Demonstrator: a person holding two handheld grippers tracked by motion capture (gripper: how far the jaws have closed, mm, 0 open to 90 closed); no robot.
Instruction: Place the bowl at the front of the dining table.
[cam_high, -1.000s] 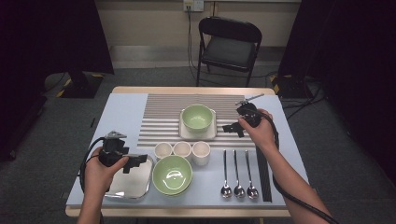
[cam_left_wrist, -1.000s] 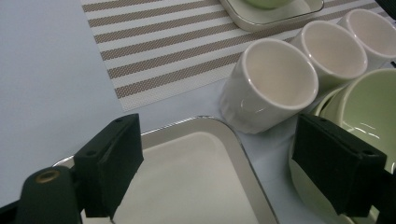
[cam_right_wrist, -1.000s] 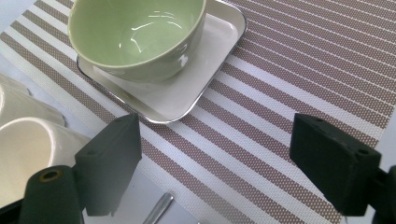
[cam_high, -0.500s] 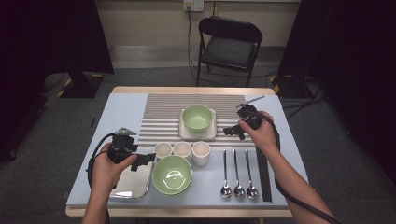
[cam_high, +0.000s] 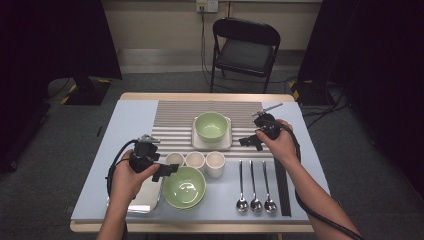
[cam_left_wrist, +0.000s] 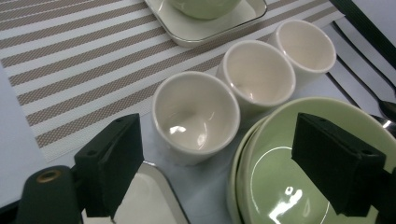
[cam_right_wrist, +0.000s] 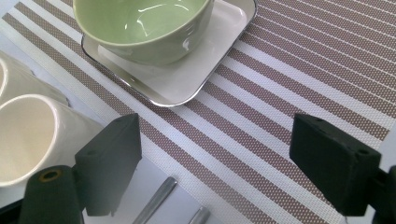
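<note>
Now the left claw (cam_high: 167, 171) hovers released just above the nearest cream cup (cam_left_wrist: 196, 114); the right claw (cam_high: 248, 142) gapes beside the white tray (cam_high: 227, 142).

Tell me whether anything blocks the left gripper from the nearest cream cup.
Nothing visible does. The left gripper hangs open just above the nearest cream cup, with only air between them. The green plate lies beside that cup, under the right-hand jaw, and could crowd that jaw if it descends.

Three cups (cam_high: 195, 160) are lined up behind the front bowl (cam_high: 184, 187); spoons (cam_high: 255, 186) are laid right, tray (cam_high: 141, 200) left.
</note>
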